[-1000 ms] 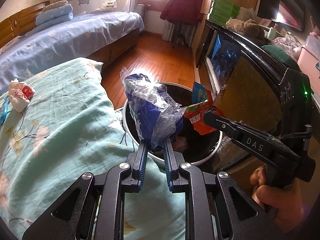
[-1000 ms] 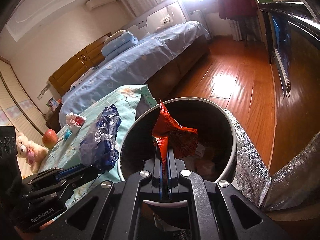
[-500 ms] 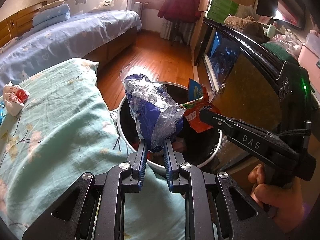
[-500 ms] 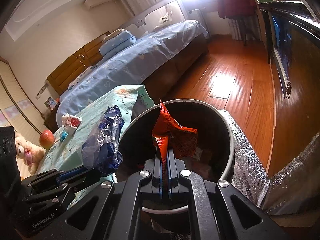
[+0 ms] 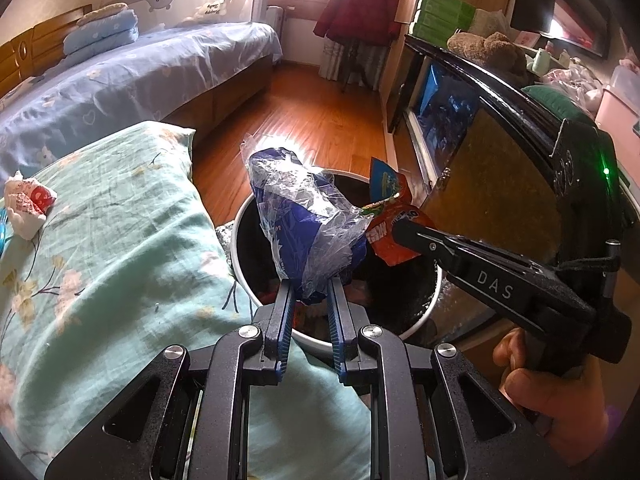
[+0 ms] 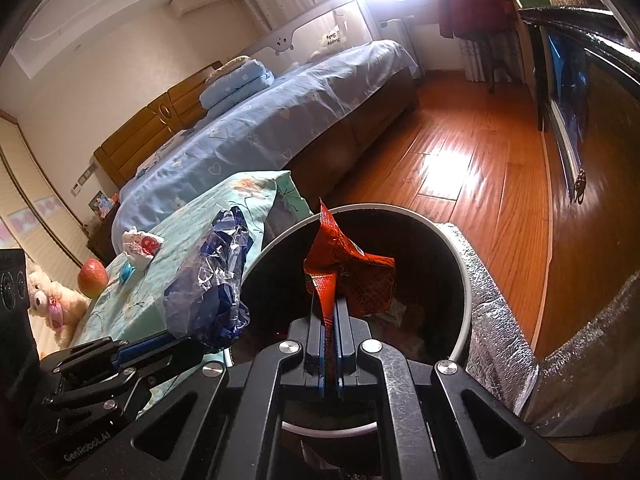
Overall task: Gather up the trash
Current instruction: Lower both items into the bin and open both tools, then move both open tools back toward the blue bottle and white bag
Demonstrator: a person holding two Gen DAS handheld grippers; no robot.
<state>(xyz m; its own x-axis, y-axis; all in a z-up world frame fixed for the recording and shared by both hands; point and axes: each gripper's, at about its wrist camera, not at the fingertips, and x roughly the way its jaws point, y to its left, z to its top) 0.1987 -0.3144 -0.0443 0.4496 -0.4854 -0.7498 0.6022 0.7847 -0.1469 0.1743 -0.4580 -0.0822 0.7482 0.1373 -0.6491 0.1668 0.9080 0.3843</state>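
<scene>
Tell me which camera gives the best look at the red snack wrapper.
The right wrist view: the red snack wrapper stands front and centre, pinched in the right gripper above the trash bin. The left wrist view shows it from the side, partly hidden behind the blue plastic bag.

A red apple (image 6: 93, 278) and white teddy bear (image 6: 48, 304) sit beside the teal floral bedspread (image 5: 100, 272), blue-quilted bed (image 5: 120, 84) beyond.

Crumpled blue plastic wrapper (image 5: 308, 224) sticks upright over the black bin's (image 5: 240, 248) rim; red snack packet (image 6: 348, 272) hangs above the bin's open mouth.
</scene>
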